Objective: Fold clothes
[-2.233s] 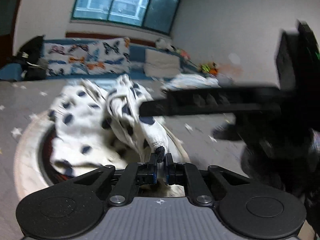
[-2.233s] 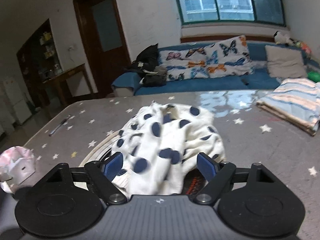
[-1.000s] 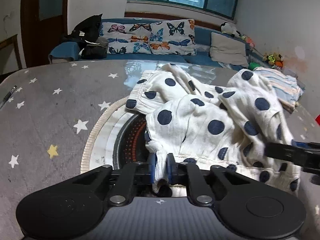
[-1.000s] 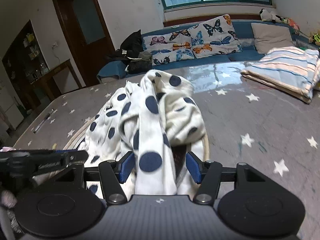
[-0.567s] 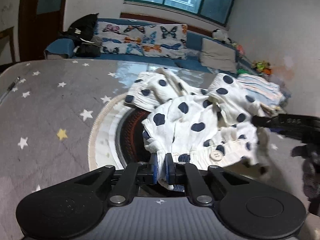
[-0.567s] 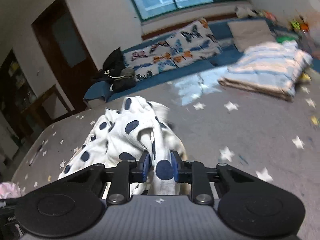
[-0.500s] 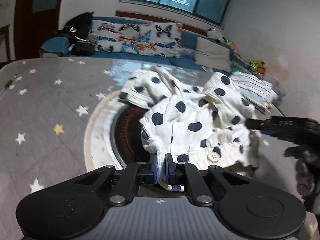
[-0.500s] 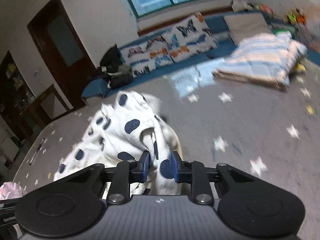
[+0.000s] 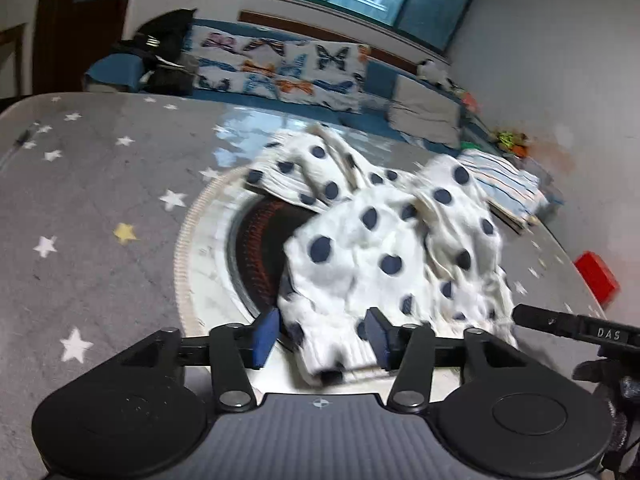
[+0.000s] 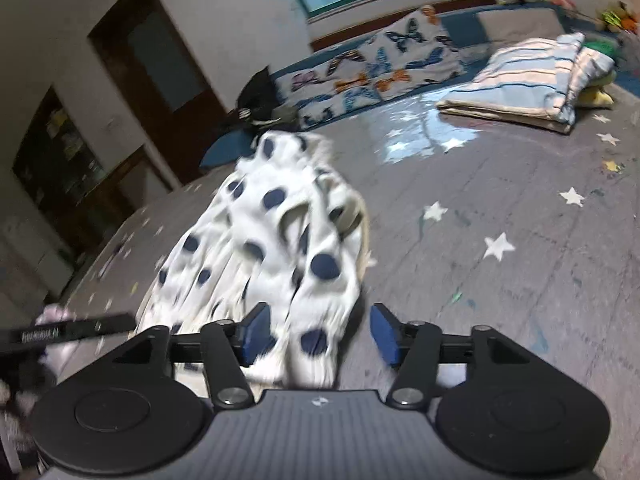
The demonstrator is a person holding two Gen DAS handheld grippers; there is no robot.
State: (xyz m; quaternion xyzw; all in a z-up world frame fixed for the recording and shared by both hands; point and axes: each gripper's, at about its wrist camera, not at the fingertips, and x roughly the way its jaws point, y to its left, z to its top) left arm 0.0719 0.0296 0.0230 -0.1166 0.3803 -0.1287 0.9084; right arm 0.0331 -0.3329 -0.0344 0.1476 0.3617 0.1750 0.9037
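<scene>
Both the left gripper (image 9: 320,338) and the right gripper (image 10: 318,334) have jaws opening, pads clear of the polka-dot garment (image 9: 384,248) lying between them. Released rumpled over the round mat (image 9: 208,248) on the star-patterned surface (image 9: 88,192), the garment may slump and lose its fold line.

You have a grey bench (image 9: 100,208) printed with stars. On it lies a round woven mat (image 9: 208,248); a red box (image 9: 597,276) sits at its right edge. Far off, butterfly cushions (image 9: 280,68) line a blue sofa (image 9: 116,70), and a folded striped blanket (image 10: 528,84) lies far right.
</scene>
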